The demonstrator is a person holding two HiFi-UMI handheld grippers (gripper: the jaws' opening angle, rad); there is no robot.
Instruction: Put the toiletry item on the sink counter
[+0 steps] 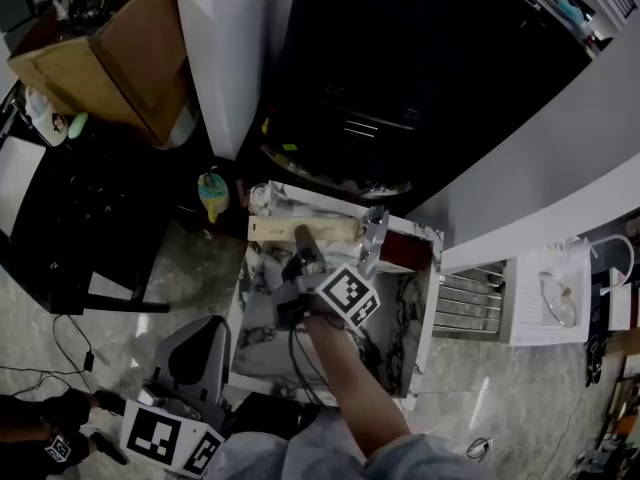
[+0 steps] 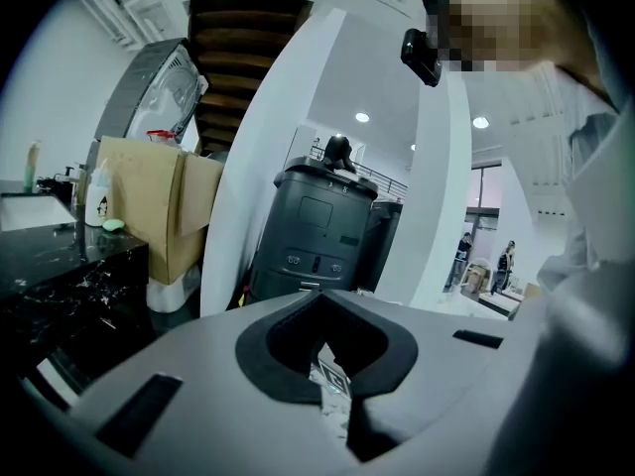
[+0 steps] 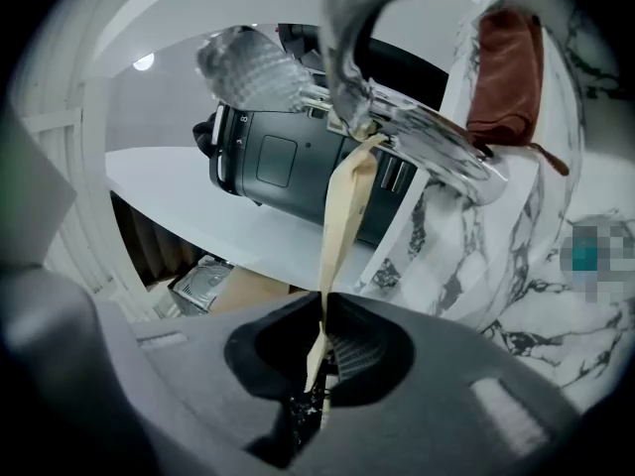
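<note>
A flat beige toiletry item [image 1: 300, 229] lies crosswise over the back of the marble sink counter [image 1: 258, 340], left of the chrome faucet [image 1: 374, 234]. My right gripper [image 1: 303, 242] is shut on its near edge. In the right gripper view the item [image 3: 342, 216] shows edge-on, a thin strip rising from the shut jaws [image 3: 319, 363] toward the faucet [image 3: 417, 127], with a brown towel [image 3: 506, 67] beyond. My left gripper [image 1: 203, 328] hangs low at the counter's left side; its jaws [image 2: 332, 390] meet with nothing between them.
The brown towel [image 1: 405, 252] lies at the counter's back right corner. A black machine [image 1: 400, 68] stands behind, and a cardboard box [image 1: 110, 48] sits on a dark counter at far left. A small yellow bottle [image 1: 212, 196] is on the floor; a metal rack [image 1: 470, 304] is at right.
</note>
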